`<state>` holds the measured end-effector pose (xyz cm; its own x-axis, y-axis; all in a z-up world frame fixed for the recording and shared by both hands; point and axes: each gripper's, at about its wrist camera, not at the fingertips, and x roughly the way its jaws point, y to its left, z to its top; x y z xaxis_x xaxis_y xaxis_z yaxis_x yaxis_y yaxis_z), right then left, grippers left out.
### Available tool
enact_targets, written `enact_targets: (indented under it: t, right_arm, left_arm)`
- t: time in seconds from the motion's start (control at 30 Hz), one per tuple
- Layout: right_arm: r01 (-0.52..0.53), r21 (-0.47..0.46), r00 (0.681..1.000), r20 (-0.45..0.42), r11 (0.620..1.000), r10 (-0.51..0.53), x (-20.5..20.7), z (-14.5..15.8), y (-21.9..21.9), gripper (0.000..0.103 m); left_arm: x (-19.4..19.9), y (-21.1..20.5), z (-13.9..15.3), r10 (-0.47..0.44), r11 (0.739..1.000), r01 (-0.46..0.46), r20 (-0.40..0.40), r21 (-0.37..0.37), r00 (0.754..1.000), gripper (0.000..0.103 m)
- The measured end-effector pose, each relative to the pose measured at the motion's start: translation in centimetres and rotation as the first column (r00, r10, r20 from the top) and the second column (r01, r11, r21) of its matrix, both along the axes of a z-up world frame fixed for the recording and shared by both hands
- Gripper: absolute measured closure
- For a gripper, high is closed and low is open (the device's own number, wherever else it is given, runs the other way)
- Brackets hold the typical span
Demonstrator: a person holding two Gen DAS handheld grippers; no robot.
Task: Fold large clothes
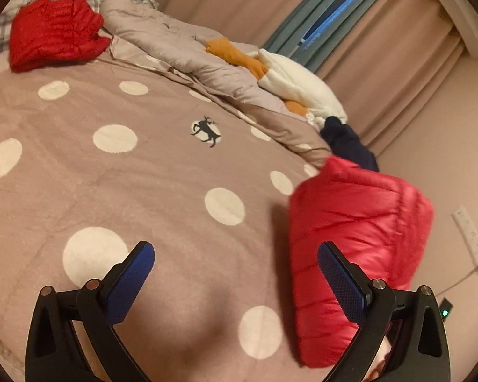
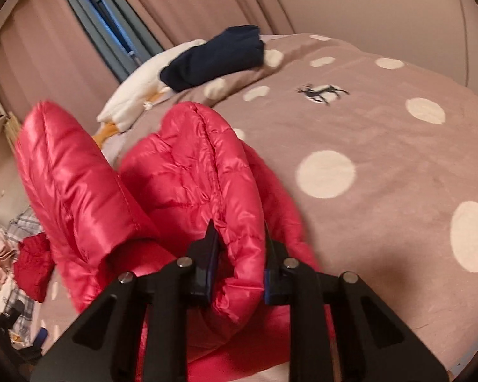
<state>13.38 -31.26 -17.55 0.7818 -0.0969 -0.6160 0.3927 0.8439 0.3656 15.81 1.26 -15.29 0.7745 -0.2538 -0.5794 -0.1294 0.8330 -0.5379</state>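
Slippage is the main risk: the right hand-held gripper (image 2: 240,245) is pinched on a puffy seam edge of the pink down jacket (image 2: 188,172), and that glossy, air-filled shell looks apt to squirm out of a narrow bite if it is pulled hard or swung. The jacket hangs bunched rather than spread, one sleeve (image 2: 67,172) standing apart to the left, so a fold started now would probably come out lopsided. The left hand-held gripper (image 1: 235,254) is wide open and empty above the bed, with the jacket (image 1: 360,222) just beside its right finger; a hasty close could catch the bedspread instead of the garment.

Going left to right in the left wrist view: a red down jacket (image 1: 55,30) lies crumpled near the plaid pillows, a grey quilt (image 1: 175,47) is heaped along the far side, then a white and orange plush toy (image 1: 290,76) and a dark navy garment (image 1: 350,143). The bed wears a taupe bedspread (image 1: 127,184) with white dots and a small deer motif (image 1: 207,130). Pinkish curtains (image 1: 398,63) hang behind, and loose clothes (image 2: 6,254) clutter the floor.
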Motion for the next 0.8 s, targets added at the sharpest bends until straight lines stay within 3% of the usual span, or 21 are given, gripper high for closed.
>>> enact_targets:
  t: [0.1, 0.13, 0.17, 0.3, 0.37, 0.43, 0.5, 0.57, 0.63, 0.7, 0.8]
  right_arm:
    - [0.045, -0.065, 0.999, -0.018, 0.997, -0.046, -0.4, -1.7, -0.9, 0.077]
    - [0.074, -0.122, 0.996, -0.039, 0.99, -0.079, -0.4, -2.8, -1.0, 0.063]
    - [0.097, -0.15, 0.993, -0.054, 0.984, -0.107, -0.4, -3.8, -1.2, 0.058]
    - [0.108, 0.035, 0.993, -0.042, 0.994, -0.106, -1.2, -5.6, -4.3, 0.059]
    - [0.099, -0.016, 0.994, -0.048, 0.995, -0.1, -1.0, -5.5, -3.8, 0.059]
    - [0.097, -0.068, 0.993, -0.06, 0.993, -0.101, -0.8, -5.2, -3.1, 0.059]
    - [0.092, -0.056, 0.994, -0.059, 0.994, -0.095, -0.8, -5.2, -3.4, 0.058]
    - [0.077, -0.005, 0.996, -0.049, 0.997, -0.077, -1.3, -5.2, -4.2, 0.056]
    - [0.066, 0.043, 0.997, -0.051, 0.997, -0.064, -3.0, -4.1, -5.8, 0.048]
    - [0.08, 0.012, 0.996, -0.04, 0.997, -0.079, -4.1, -1.9, -6.2, 0.035]
    - [0.121, -0.072, 0.987, 0.117, 0.99, -0.112, -6.3, 3.8, -6.4, 0.022]
  left_arm:
    - [0.9, 0.6, -0.4, 0.066, 0.996, -0.066, -0.007, 0.063, 0.998, 0.003]
    - [1.0, 0.3, -0.6, 0.088, 0.993, -0.087, -0.009, 0.076, 0.996, 0.003]
    - [1.4, 0.0, -0.8, 0.106, 0.991, -0.104, -0.013, 0.089, 0.994, 0.003]
    - [3.9, -3.0, 0.2, 0.166, 0.977, -0.17, 0.042, 0.131, 0.985, 0.003]
    - [6.2, -5.7, 0.8, 0.171, 0.974, -0.179, 0.071, 0.138, 0.983, 0.003]
    - [9.6, -10.3, 0.5, 0.07, 0.98, -0.076, 0.037, 0.187, 0.997, 0.003]
    - [11.3, -13.9, -0.8, 0.012, 0.974, -0.012, 0.0, 0.224, 1.0, 0.003]
    - [11.2, -16.4, -1.5, 0.059, 0.948, -0.07, 0.045, 0.31, 0.997, 0.003]
    - [11.0, -17.1, -1.1, 0.043, 0.934, -0.067, 0.075, 0.352, 0.996, 0.003]
    - [11.2, -16.4, -0.7, 0.012, 0.947, -0.037, 0.077, 0.32, 0.997, 0.003]
    - [11.7, -15.8, -0.7, 0.004, 0.951, -0.017, 0.043, 0.308, 0.999, 0.003]
